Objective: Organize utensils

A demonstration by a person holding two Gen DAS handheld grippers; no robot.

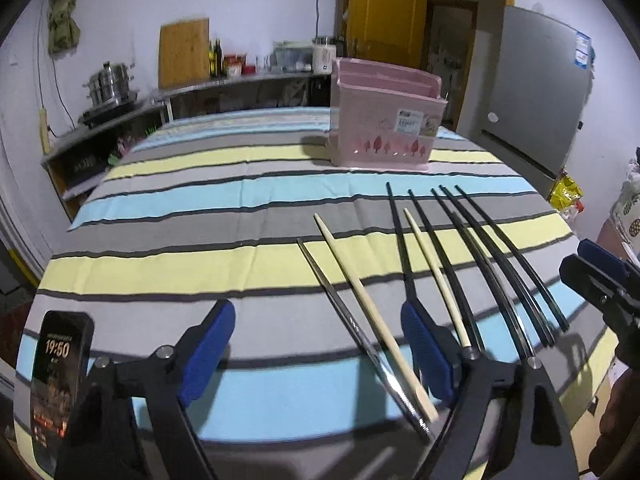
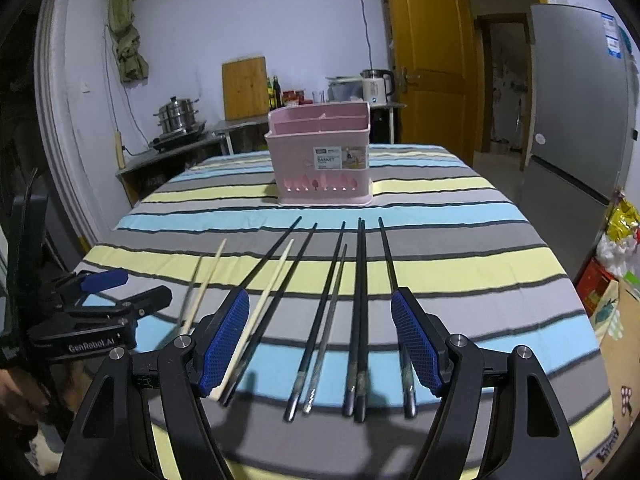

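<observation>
Nearest: my right gripper [image 2: 320, 344], blue pads spread wide, nothing between them, held low over the near edge of the table. My left gripper [image 1: 318, 356] the same, fingers well apart and empty; from the right wrist camera it shows at far left [image 2: 116, 292], side-on.

A phone [image 1: 60, 376] is mounted beside my left gripper, screen lit, reading 19:50.

Under both grippers, the striped tablecloth [image 2: 460, 276] in bands of grey, yellow and blue.

On the cloth, just past my pads, chopsticks lie in a loose row, pointing away toward the far side. At left, a pale wooden chopstick [image 1: 372, 308] beside a metal chopstick [image 1: 360, 336], close together. Next to the right, a second pale wooden chopstick [image 2: 260, 312] lying between black ones. Then the black chopsticks [image 2: 360, 308], several, roughly parallel, two of them touching side by side. A thin metallic stick [image 2: 330, 324] lies among them. Thick ends are near me, tips far.

Farther, mid-table, apart from the tips: pink utensil basket [image 2: 322, 156], upright, inner dividers, label on the front.

Beyond the table: counter with a steel steamer pot [image 2: 176, 116], cutting board [image 2: 244, 88] leaning on the wall, kettle [image 2: 376, 86], yellow door [image 2: 424, 48], grey fridge [image 2: 576, 100] at right.
</observation>
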